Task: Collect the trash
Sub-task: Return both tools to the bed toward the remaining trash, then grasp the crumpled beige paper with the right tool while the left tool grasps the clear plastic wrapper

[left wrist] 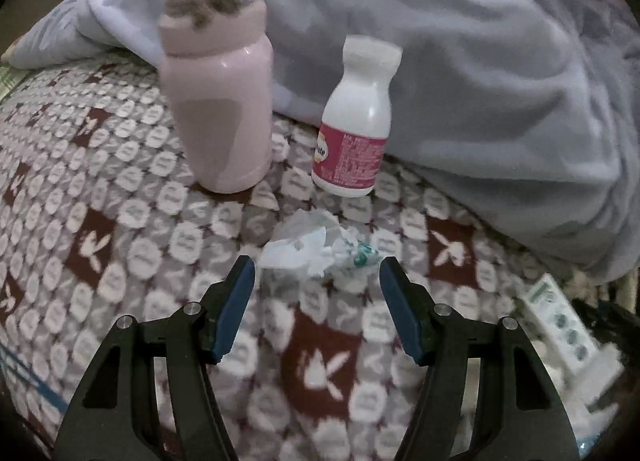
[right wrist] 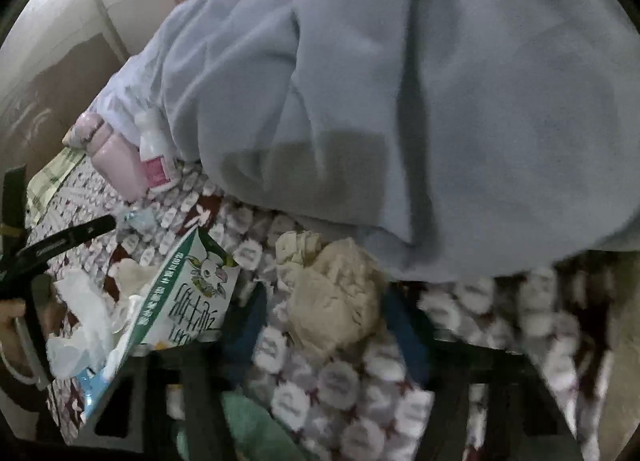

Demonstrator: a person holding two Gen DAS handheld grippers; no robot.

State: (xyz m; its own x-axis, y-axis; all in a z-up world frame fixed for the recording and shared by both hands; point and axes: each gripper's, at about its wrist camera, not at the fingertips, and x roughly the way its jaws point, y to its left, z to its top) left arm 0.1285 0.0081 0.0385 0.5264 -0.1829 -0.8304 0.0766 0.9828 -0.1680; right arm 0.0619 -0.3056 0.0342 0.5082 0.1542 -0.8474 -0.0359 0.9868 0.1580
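surface: bed with patterned blanket (left wrist: 120, 221) | standing on it: pink flask (left wrist: 220, 109), white bottle (left wrist: 352, 121) | lying: crumpled white wrapper (left wrist: 308, 249), beige paper wad (right wrist: 336, 297), possibly tissue | grey-blue quilt (left wrist: 480, 81) heaped behind

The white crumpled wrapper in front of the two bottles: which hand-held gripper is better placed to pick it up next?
The left hand-held gripper. Its jaws stand open with the white crumpled wrapper just ahead between the fingertips. The right hand-held gripper is at a beige paper wad, farther from that wrapper.

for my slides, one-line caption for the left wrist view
Open left tool nears crumpled white tissue on patterned blanket, before two upright bottles.
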